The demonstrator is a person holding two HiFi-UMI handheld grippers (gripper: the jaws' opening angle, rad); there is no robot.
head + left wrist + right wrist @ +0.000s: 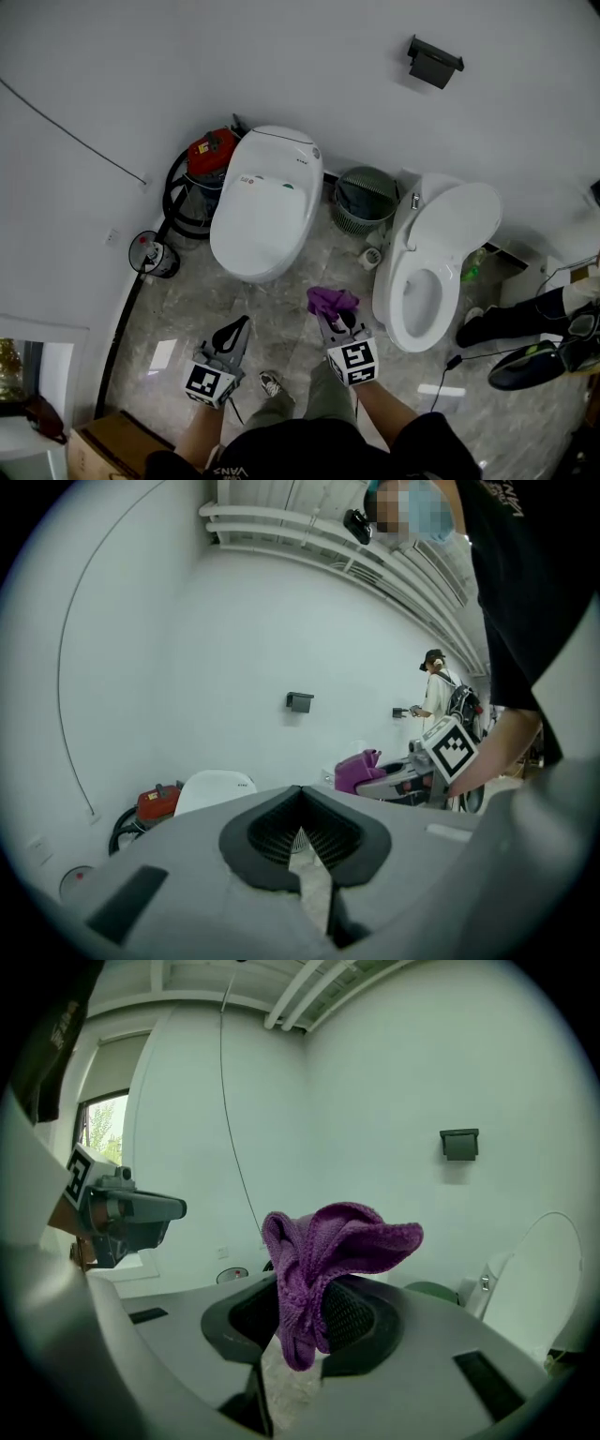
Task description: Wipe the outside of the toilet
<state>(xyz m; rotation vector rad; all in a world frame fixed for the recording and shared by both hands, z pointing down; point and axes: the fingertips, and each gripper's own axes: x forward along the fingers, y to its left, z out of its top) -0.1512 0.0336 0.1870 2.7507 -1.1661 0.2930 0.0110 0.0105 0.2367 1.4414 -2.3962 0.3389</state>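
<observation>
Two white toilets stand against the wall. The left toilet (pixel 262 202) has its lid down; the right toilet (pixel 436 267) has its lid up. My right gripper (pixel 339 317) is over the floor between them, shut on a bunched purple cloth (pixel 331 300), which fills the jaws in the right gripper view (pixel 328 1251). My left gripper (pixel 234 333) hangs lower left, in front of the closed toilet, shut with nothing held. From the left gripper view, the closed toilet (pixel 214 789) lies ahead and the cloth (pixel 359 769) is off to the right.
A green waste bin (pixel 366 199) sits between the toilets, with a small white cup (pixel 372 258) beside it. A red vacuum (pixel 211 150) with black hose stands left of the closed toilet. Another person's shoes (pixel 525 361) and a cable lie at right. A cardboard box (pixel 108 441) is bottom left.
</observation>
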